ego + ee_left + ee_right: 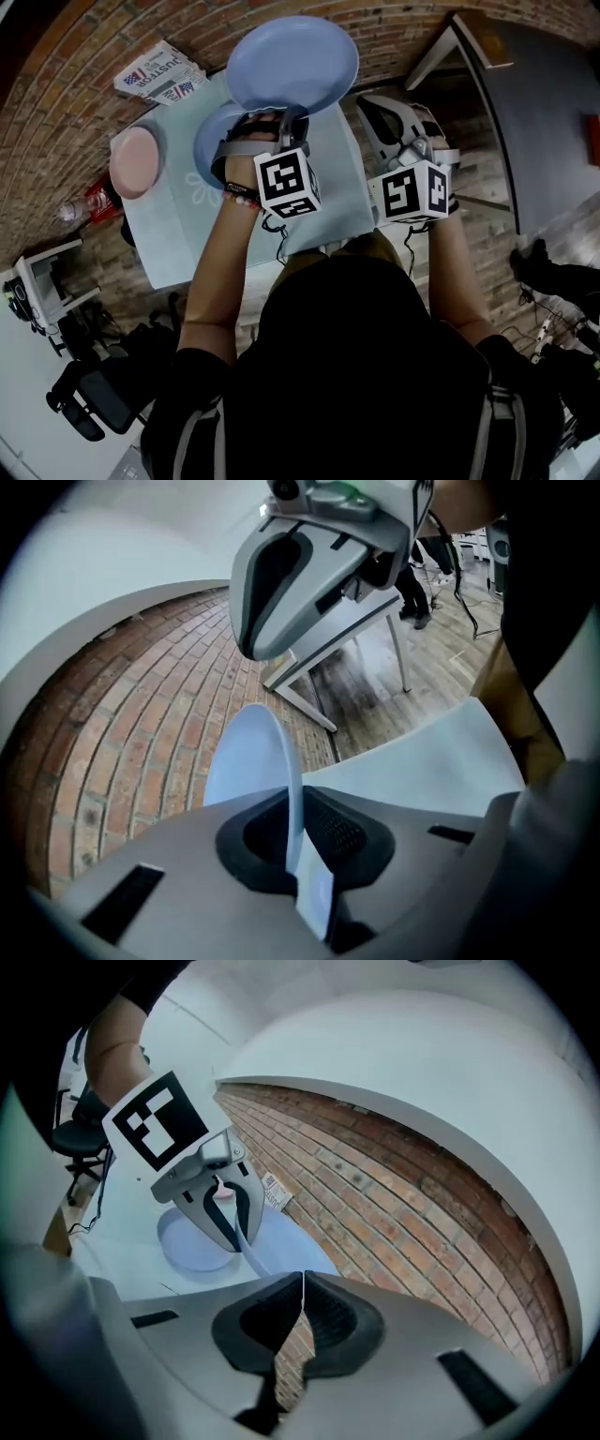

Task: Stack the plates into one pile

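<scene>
Aloft, pale blue plate (292,64) (round, smooth)

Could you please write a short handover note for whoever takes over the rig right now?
Left gripper: shut on the rim of a round light-blue plate, held off the table.
Right gripper: shut, empty.
On the pale table: a second light-blue plate by the left gripper, and a round pink plate further left.
Done: no pile yet.
Left: set the held plate on another, then add the third.
</scene>
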